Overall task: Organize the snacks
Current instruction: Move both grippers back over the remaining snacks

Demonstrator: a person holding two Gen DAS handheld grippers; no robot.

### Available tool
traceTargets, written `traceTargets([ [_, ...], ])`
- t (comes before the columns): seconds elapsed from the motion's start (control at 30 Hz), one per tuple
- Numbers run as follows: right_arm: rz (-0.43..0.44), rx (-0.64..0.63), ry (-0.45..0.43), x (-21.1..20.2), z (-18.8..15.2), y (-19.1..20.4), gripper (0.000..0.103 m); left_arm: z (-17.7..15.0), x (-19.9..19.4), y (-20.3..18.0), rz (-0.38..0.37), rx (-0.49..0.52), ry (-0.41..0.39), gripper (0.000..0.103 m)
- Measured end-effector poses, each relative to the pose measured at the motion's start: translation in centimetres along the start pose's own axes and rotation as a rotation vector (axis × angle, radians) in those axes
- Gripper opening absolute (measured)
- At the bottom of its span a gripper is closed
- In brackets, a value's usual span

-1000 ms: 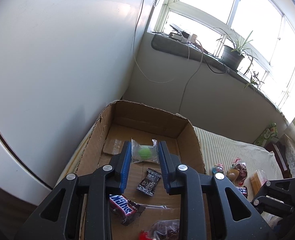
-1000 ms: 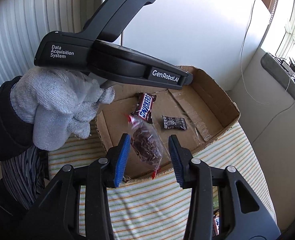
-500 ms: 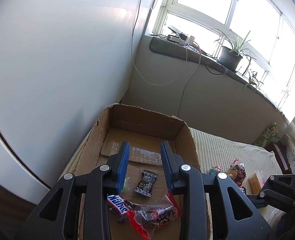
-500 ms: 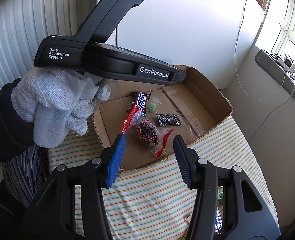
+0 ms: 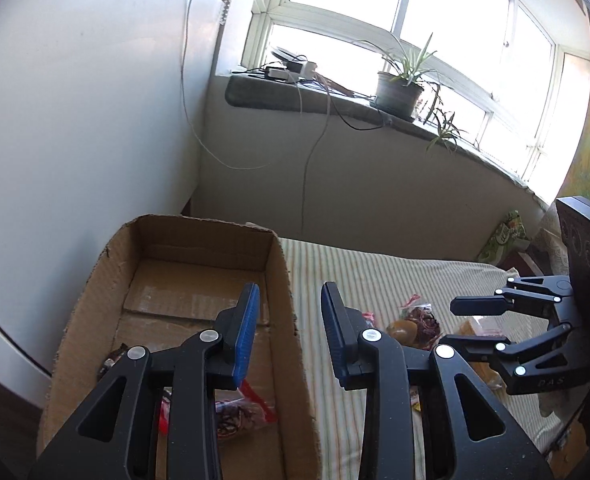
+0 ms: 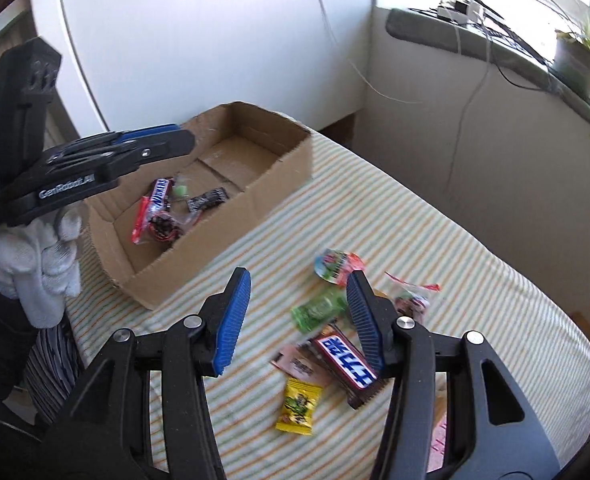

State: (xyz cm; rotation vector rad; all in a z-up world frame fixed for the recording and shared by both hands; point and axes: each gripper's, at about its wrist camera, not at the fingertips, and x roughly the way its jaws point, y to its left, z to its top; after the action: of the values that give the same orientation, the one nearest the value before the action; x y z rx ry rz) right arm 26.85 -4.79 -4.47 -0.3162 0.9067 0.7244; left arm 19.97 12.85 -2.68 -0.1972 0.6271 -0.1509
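The cardboard box (image 6: 283, 168) holds a Snickers bar (image 6: 161, 196), a dark candy (image 6: 209, 200), a small green candy (image 6: 180, 191) and a clear bag of dark snack (image 6: 161, 226). My left gripper (image 5: 290, 312) hovers open over the box's right wall (image 5: 283, 304) with nothing between its pads. It also shows in the right wrist view, left gripper (image 6: 175, 139) in a gloved hand (image 6: 35, 264). My right gripper (image 6: 299, 300) stands open and empty above loose snacks on the striped cloth: a green packet (image 6: 319, 308), a Snickers bar (image 6: 347, 360), a yellow packet (image 6: 299, 406).
More snacks lie on the striped cloth (image 6: 435, 240): a colourful round packet (image 6: 337, 266), a clear bag with red ends (image 6: 411, 300), a brown packet (image 6: 299, 364). A white wall stands behind the box. A windowsill with a potted plant (image 5: 399, 88) and cables runs along the back.
The left gripper let go of the green candy and the right let go of the clear bag, both into the box. Both grippers then swung right, the right one to over the loose snacks.
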Motion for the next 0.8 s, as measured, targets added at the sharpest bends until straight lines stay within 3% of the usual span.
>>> traceTargets([
  [0.37, 0.022, 0.025, 0.084, 1.0, -2.8, -3.0, 0.052, -2.2, 1.5, -5.3, -0.118, 0.107, 0.092, 0.031],
  [0.7, 0.065, -0.077, 0.176, 3.1, -3.7, -1.9, 0.044, -7.5, 3.4, -10.1, -0.267, 0.173, 0.283, 0.031],
  [0.8, 0.059, -0.097, 0.200, 4.0, -3.6, -1.9, 0.044, -8.3, 4.0, -11.4, -0.277, 0.191, 0.315, 0.031],
])
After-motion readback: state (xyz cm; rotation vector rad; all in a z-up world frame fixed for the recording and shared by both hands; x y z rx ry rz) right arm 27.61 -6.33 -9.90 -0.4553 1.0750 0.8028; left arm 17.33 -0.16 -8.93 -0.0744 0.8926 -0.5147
